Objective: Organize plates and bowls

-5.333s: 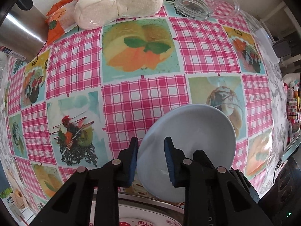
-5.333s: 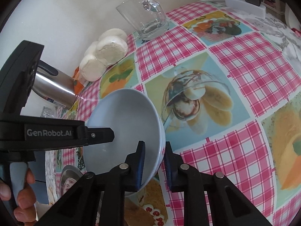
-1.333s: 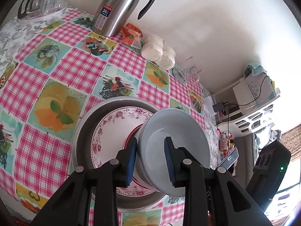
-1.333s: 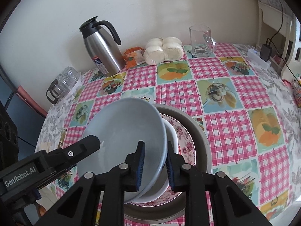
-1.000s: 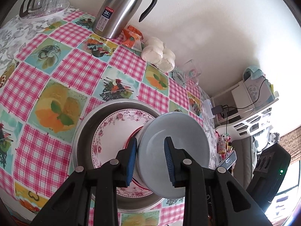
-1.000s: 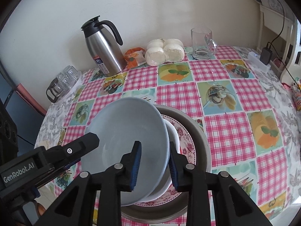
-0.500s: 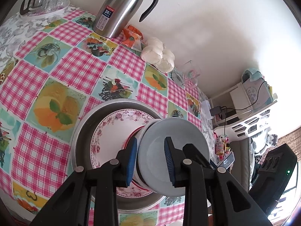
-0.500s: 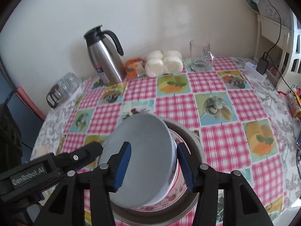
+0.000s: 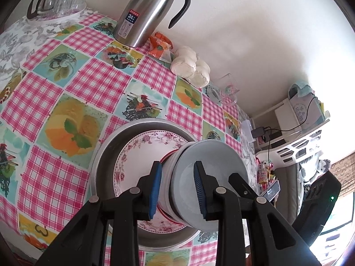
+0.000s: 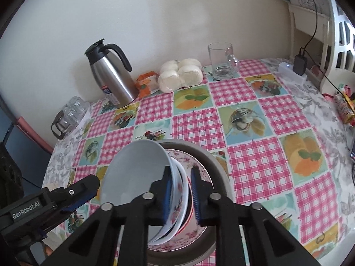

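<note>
Both grippers, left (image 9: 176, 188) and right (image 10: 180, 196), pinch the stacked bowls (image 10: 142, 177) with their fingers.

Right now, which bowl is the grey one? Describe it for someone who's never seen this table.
Find the big metal basin on the checked tablecloth, holding a floral plate. A stack of bowls sits on that plate; the grey bowl is the top one, plain and patternless, unlike the floral bowl below it.
</note>
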